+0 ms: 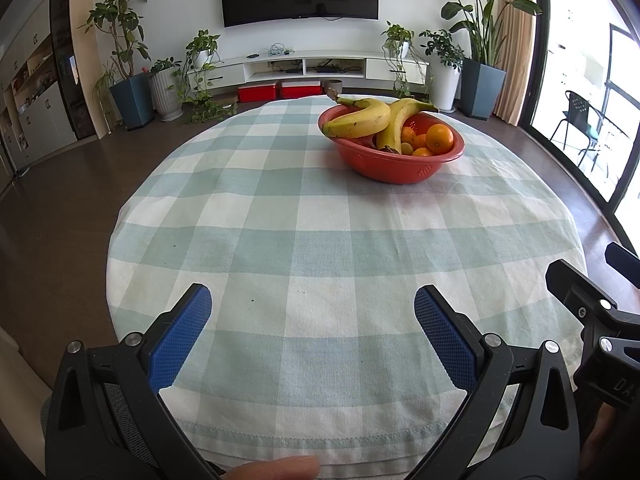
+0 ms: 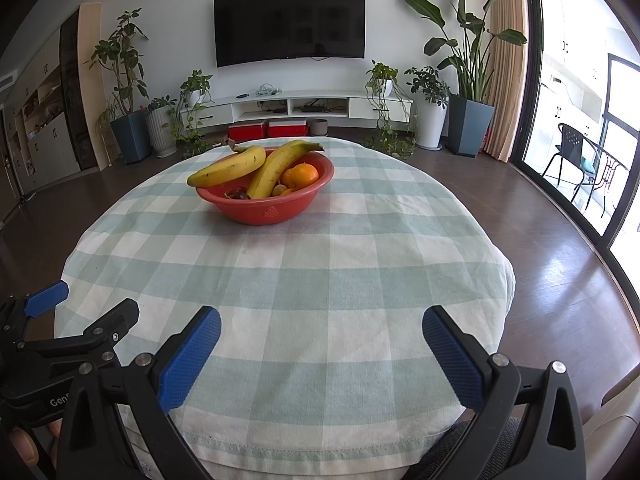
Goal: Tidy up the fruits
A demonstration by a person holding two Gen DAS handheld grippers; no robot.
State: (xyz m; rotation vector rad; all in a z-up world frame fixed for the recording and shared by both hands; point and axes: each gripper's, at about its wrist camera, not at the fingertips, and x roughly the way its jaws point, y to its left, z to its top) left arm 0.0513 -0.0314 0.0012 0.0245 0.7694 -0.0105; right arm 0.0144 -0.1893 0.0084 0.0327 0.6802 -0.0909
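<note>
Both your left gripper (image 1: 312,336) and right gripper (image 2: 320,356) hang spread apart and empty, well short of the red bowl (image 2: 264,210) ahead on the desk (image 1: 320,240). Take the top banana (image 2: 228,168) mid-body, gently (it bruises); the oranges (image 1: 439,138) are firmer but roll.

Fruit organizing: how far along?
Looks done: both bananas and the oranges sit in the red bowl. In hand: nothing; left gripper and right gripper are open over the tablecloth. Left: no loose fruit visible.
</note>
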